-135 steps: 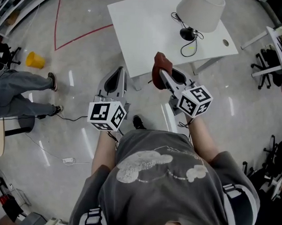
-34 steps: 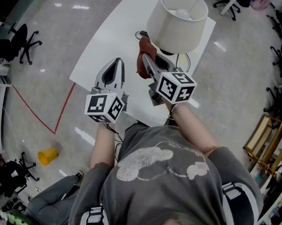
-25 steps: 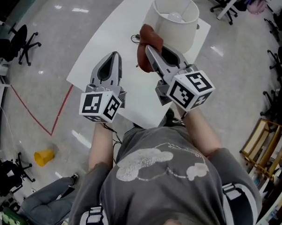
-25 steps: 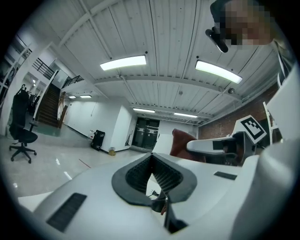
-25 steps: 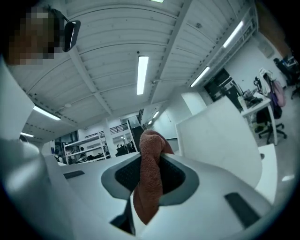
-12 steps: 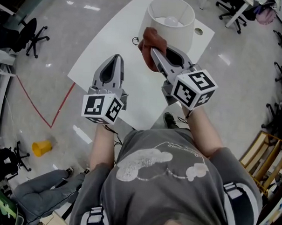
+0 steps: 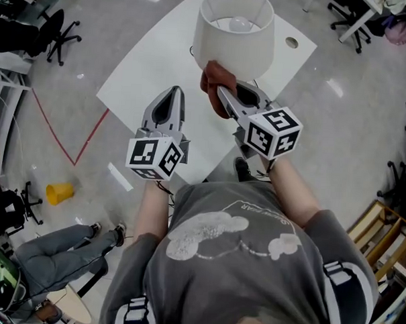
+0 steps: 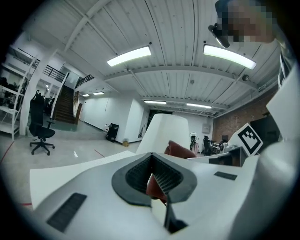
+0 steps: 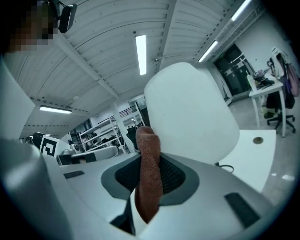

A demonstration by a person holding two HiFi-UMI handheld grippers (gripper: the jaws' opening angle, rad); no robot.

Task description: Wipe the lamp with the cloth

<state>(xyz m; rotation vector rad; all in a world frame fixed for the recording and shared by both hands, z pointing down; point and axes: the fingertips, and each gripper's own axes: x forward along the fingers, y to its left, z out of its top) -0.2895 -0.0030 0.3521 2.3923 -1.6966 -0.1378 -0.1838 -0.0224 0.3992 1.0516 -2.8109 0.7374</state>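
On the white rectangular table [image 7: 136,81] stands the lamp [image 7: 235,35] with a cream drum-shaped shade. I see my right gripper [image 7: 219,91] clenched on the rust-brown terry cloth [image 7: 210,88], which touches the lower edge of the shade. My left gripper [image 7: 176,93] hovers just beside it, jaws closed together on nothing.

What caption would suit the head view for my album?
Right gripper holds a brown cloth at the white lamp; left gripper shut over the table.
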